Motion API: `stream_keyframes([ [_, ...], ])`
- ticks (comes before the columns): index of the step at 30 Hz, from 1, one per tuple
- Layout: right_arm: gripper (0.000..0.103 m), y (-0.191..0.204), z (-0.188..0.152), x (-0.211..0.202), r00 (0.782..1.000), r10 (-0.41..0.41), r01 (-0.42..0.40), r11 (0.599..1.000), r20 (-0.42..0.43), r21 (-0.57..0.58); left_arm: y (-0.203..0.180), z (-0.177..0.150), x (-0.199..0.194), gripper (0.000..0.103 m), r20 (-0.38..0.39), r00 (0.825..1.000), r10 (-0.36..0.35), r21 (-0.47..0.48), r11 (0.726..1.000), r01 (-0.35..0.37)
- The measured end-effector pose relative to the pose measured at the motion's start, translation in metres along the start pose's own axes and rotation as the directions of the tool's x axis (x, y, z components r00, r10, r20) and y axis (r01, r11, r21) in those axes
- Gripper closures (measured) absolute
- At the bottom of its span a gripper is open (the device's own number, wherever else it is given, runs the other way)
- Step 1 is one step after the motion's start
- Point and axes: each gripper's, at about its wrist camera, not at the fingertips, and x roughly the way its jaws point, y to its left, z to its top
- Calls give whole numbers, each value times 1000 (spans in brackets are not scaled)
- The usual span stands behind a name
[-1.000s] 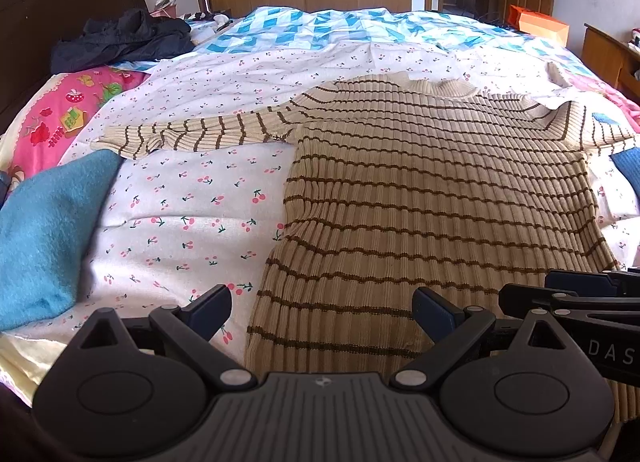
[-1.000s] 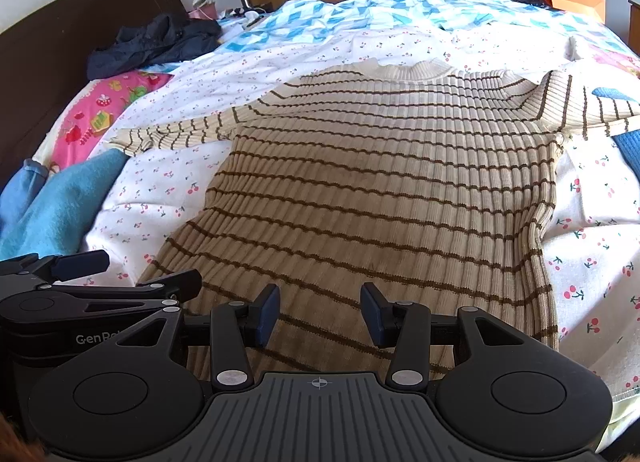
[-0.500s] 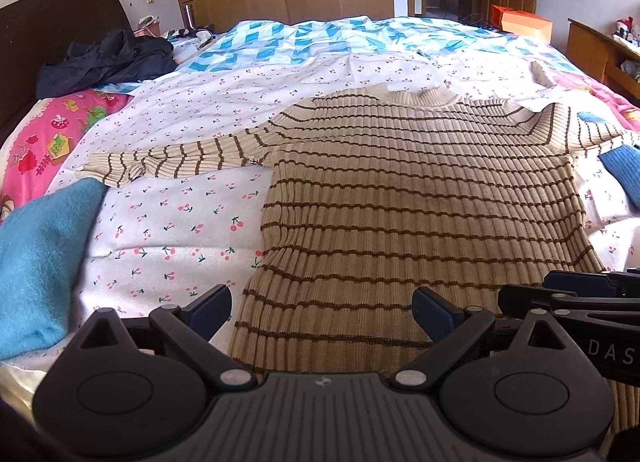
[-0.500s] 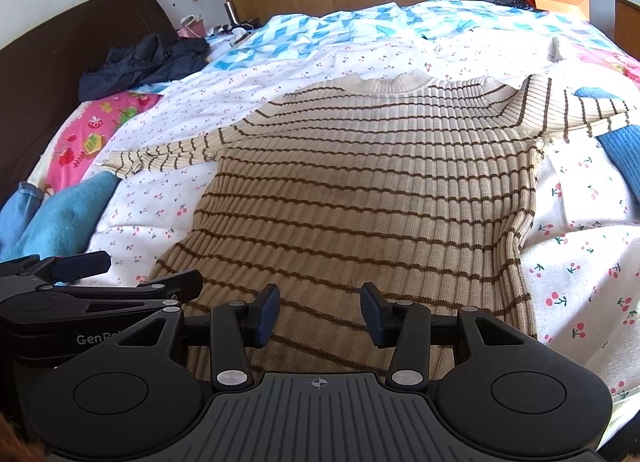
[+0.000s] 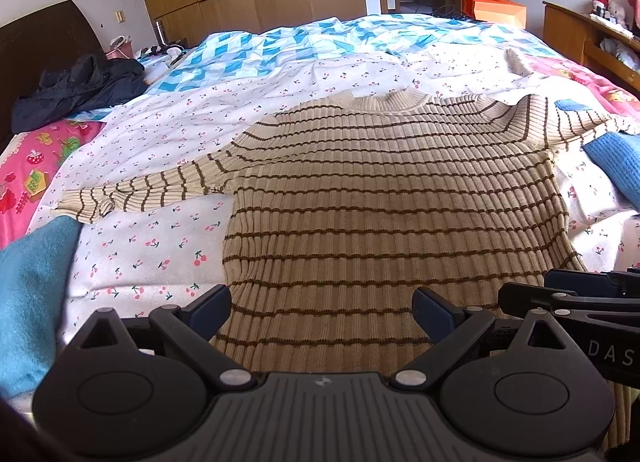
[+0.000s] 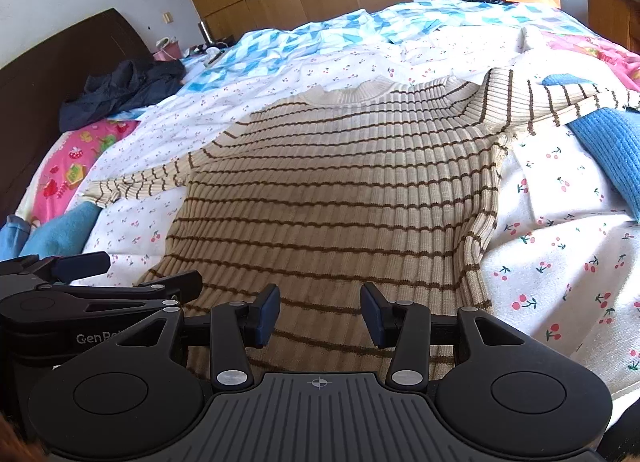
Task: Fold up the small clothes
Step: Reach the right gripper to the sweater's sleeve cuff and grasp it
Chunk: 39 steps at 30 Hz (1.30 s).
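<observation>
Hovering, jaws apart and empty, both hand-held grippers: left [image 5: 322,312] "DAS", right [image 6: 320,312] "GenR", over striped sweater [image 5: 384,197].

The left gripper [image 5: 322,312] hangs with its jaws wide apart over the hem of a beige ribbed sweater [image 5: 384,197] with brown stripes, nothing clamped between them. The sweater lies flat on a cherry-print sheet [image 5: 152,246] ahead of the jaws, sleeves spread. Just right of the jaws sits the right gripper [image 5: 576,294].
</observation>
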Motion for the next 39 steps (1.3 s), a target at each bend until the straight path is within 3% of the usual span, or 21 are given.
stream_keyframes([
  [10, 59, -49, 23, -11, 995, -40, 30, 994, 90, 108, -40, 38, 9, 2, 42, 998, -52, 82, 995, 49],
  [15, 59, -106, 45, -23, 980, -121, 86, 973, 159, 213, -74, 64, 14, 2, 80, 992, -101, 131, 987, 90],
  [19, 59, -162, 66, -41, 948, -208, 126, 941, 241, 314, -103, 87, 20, 1, 105, 982, -157, 139, 980, 142],
  [25, 59, -249, 95, -45, 899, -330, 171, 870, 288, 462, -150, 116, 32, 2, 131, 964, -231, 160, 965, 210],
  [31, 60, -331, 115, -24, 899, -344, 92, 754, 272, 650, -181, 132, 45, 2, 133, 956, -263, 174, 955, 239],
  [36, 60, -376, 127, -3, 902, -347, 34, 651, 257, 759, -192, 135, 51, 2, 118, 954, -277, 164, 953, 256],
  [39, 61, -388, 130, 8, 902, -364, 49, 622, 233, 781, -196, 134, 53, 2, 108, 954, -279, 166, 951, 259],
])
